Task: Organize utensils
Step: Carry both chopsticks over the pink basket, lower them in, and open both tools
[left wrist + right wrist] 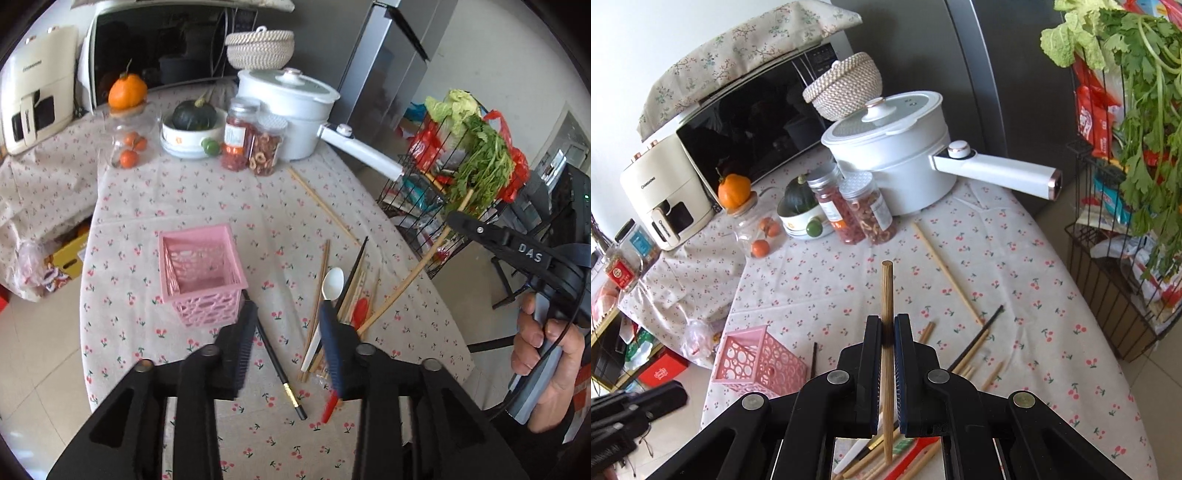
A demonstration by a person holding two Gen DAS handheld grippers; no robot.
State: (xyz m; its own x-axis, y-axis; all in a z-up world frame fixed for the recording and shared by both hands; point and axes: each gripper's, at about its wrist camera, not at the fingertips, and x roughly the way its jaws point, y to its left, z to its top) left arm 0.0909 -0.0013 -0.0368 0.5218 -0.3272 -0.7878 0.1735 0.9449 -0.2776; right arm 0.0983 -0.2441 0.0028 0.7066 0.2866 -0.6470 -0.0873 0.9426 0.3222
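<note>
An empty pink basket [201,269] stands on the cherry-print tablecloth [221,192]. To its right lies a pile with a white spoon [332,284], a red utensil [360,310], wooden chopsticks [319,284] and a black chopstick [356,266]. My left gripper [287,314] hangs open between basket and pile, above another black chopstick [280,365] lying on the cloth. My right gripper [886,332] is shut on a thick wooden stick [887,295], lifted off the table over the pile. The same stick [406,284] slants up at the right in the left wrist view.
A lone pair of wooden chopsticks [945,273] lies toward the white pot [894,155]. Jars [864,210], a bowl with a squash [801,214] and a microwave [746,122] crowd the far side. A wire rack with greens [1126,221] stands off the table's right edge.
</note>
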